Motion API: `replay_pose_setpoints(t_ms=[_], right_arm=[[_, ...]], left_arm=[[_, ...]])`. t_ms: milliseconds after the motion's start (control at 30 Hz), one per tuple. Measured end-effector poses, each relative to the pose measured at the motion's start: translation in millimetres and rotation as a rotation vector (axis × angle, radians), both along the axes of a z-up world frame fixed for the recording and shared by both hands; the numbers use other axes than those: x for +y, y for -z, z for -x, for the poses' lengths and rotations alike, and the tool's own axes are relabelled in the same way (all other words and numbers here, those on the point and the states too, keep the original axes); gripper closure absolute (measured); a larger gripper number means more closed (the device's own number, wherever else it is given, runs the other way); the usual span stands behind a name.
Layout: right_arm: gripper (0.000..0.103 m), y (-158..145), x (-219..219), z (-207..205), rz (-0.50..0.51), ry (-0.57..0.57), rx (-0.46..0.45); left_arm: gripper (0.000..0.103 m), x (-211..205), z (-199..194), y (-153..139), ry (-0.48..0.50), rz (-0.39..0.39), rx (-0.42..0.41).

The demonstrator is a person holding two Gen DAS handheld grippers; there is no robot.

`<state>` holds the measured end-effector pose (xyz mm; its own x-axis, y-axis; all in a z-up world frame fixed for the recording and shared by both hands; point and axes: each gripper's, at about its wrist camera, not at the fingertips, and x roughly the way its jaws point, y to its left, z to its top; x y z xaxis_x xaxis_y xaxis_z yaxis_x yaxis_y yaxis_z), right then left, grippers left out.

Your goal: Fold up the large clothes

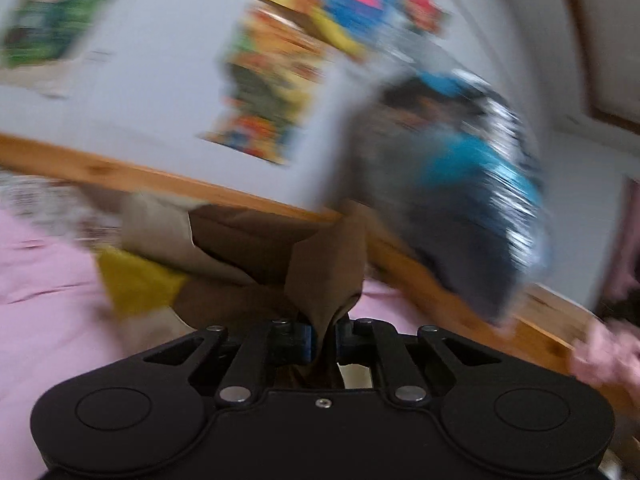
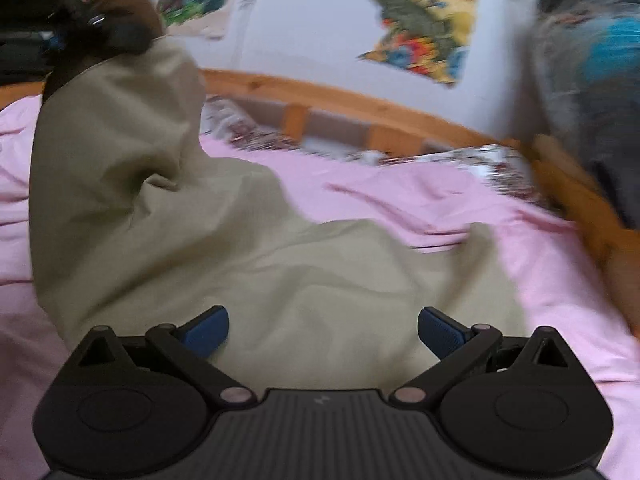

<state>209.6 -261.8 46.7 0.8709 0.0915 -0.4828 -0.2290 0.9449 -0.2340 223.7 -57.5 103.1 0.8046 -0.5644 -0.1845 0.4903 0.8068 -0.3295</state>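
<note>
Over pink bedsheet (image 2: 360, 184): left hand-held gripper (image 1: 324, 338) pinching blurred khaki garment (image 2: 160, 220); right hand-held gripper (image 2: 323, 330) spread.

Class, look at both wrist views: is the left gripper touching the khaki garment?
Touching. In the left wrist view the left gripper has its jaws closed on a fold of the khaki garment, lifting it off the pink sheet.

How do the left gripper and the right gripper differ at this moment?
The left gripper is shut on the beige garment; the right gripper is open and holds nothing. The left gripper has a corner of the cloth raised above the pink bed sheet; the right gripper hovers over the part lying flat. Both have black bodies and blue pads.
</note>
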Motion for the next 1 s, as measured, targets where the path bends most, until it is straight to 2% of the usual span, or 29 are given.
replay_pose_setpoints(t_ms=[167,267,367,433,567,767,867,1000], right_arm=[[0.000,-18,-84,3,-0.047,0.254,-0.097],[0.000,-16,-132,-1,-0.073,0.376,-0.123],[0.000,-11,-160,-1,-0.069,0.461,-0.133],[0.000,-9,-170,-2,-0.080,0.490,-0.135],[0.001,-1,-177,-5,-0.102,0.508,-0.129],[0.000,0,-176,1,-0.131,0.482,-0.130],[0.000,-1,-176,2,-0.127,0.486,-0.142],[0.000,-5,-184,4,-0.164,0.511,-0.152]], left_arm=[[0.094,-84,-25,4,0.275,-0.091,0.005],[0.094,-131,-37,26,0.445,-0.178,0.049],[0.094,-169,-46,55,0.563,-0.264,0.111],[0.093,-186,-47,73,0.596,-0.328,0.128],[0.092,-204,-50,98,0.639,-0.450,0.110],[0.087,-220,-52,128,0.655,-0.461,0.148],[0.073,-214,-53,114,0.657,-0.402,0.161],[0.029,-185,-34,86,0.673,-0.257,0.146]])
